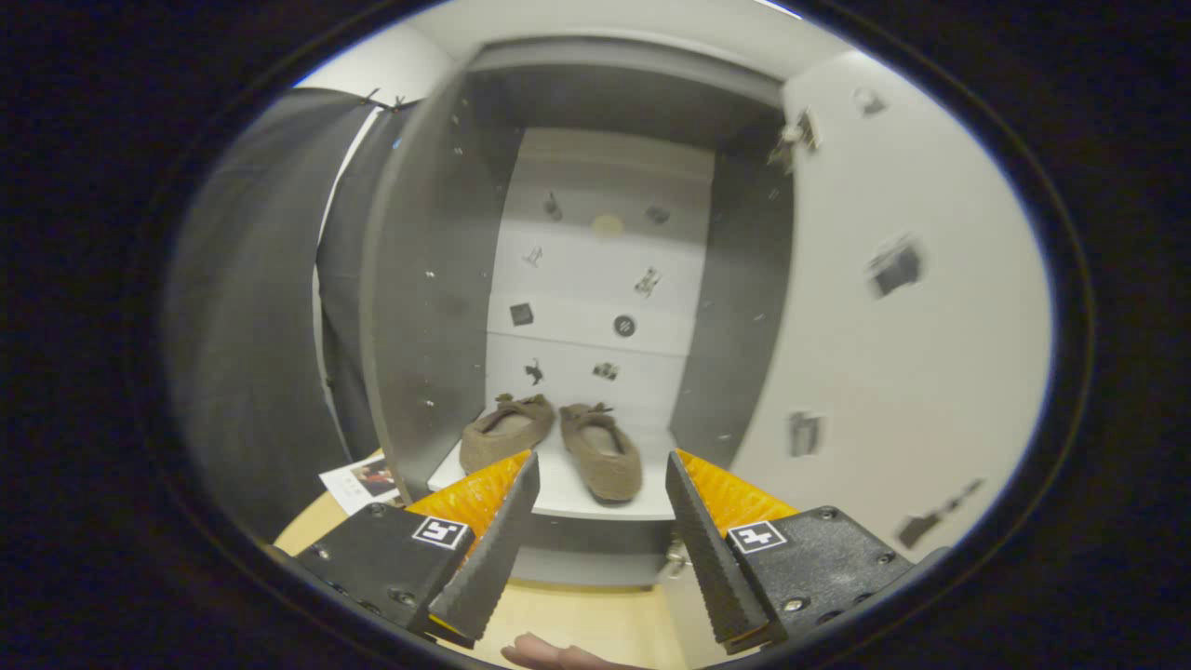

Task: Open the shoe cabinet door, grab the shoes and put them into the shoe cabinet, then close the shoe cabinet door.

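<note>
1. Gripper view: the gripper (600, 544) has its two fingers spread wide apart, with nothing held between them. Neither finger touches any object.
2. Below the fingers, part of a person's hand (558, 656) shows over the light wooden floor (577, 619).
3. Just ahead of the fingers stands the shoe cabinet (595, 279), open at the front. Its bottom shelf (558, 489) lies directly beyond the gap between the fingers.
4. Two brown shoes (554, 437) rest on that shelf, side by side, heels toward the gripper and toes toward the rear panel. The left shoe sits close to the left inner wall; the right shoe lies near the shelf's centre, reaching almost to the front edge.
5. The rear panel (595, 279) is white and carries several small dark marks.
6. The shoe cabinet door (893, 307) is swung open to the right of the cabinet; its inner face is white, with small dark marks.
7. A printed sheet (358, 484) lies on the floor beside the cabinet's left wall.
</note>
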Demonstrator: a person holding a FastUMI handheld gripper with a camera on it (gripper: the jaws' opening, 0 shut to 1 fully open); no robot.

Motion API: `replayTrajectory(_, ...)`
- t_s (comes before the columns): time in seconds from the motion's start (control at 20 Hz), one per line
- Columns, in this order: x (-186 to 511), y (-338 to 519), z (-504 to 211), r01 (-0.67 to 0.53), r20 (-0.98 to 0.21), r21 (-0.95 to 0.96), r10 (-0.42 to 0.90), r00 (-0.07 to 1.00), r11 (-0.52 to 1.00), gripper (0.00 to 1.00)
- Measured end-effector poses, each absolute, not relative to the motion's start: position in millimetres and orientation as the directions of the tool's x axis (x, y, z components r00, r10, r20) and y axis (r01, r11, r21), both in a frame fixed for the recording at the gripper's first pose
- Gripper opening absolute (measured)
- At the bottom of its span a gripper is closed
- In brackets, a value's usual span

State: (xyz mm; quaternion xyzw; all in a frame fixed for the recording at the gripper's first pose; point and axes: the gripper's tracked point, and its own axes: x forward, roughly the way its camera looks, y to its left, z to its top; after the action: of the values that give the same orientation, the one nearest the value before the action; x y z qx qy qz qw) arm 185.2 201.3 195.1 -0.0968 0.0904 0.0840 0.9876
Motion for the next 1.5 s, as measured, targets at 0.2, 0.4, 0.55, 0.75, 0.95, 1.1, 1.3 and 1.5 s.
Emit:
replayTrajectory(0.2, 93.6, 165.2, 226.0, -0.144, -0.095, -0.182, 0.128, 0.987, 0.973, 0.87)
replayTrajectory(0.4, 46.6, 125.1, 231.5, -0.168, -0.074, -0.123, 0.16, 0.984, 0.978, 0.9)
replayTrajectory(0.55, 21.7, 89.5, 233.6, -0.166, -0.048, -0.113, 0.162, 0.986, 0.98, 0.91)
replayTrajectory(0.75, -17.1, 42.3, 240.1, -0.165, 0.004, -0.092, 0.166, 0.986, 0.982, 0.92)
replayTrajectory(0.95, -34.6, -16.4, 248.4, -0.087, 0.055, -0.086, 0.092, 0.994, 0.992, 0.96)
replayTrajectory(1.1, -43.2, -48.2, 244.8, -0.084, 0.025, -0.054, 0.085, 0.996, 0.995, 0.97)
replayTrajectory(1.3, -41.6, -116.2, 246.5, 0.034, 0.055, -0.06, -0.031, 0.998, 0.998, 0.99)
replayTrajectory(1.5, -34.8, -165.0, 218.5, 0.104, 0.025, -0.083, -0.102, 0.994, 0.991, 0.99)
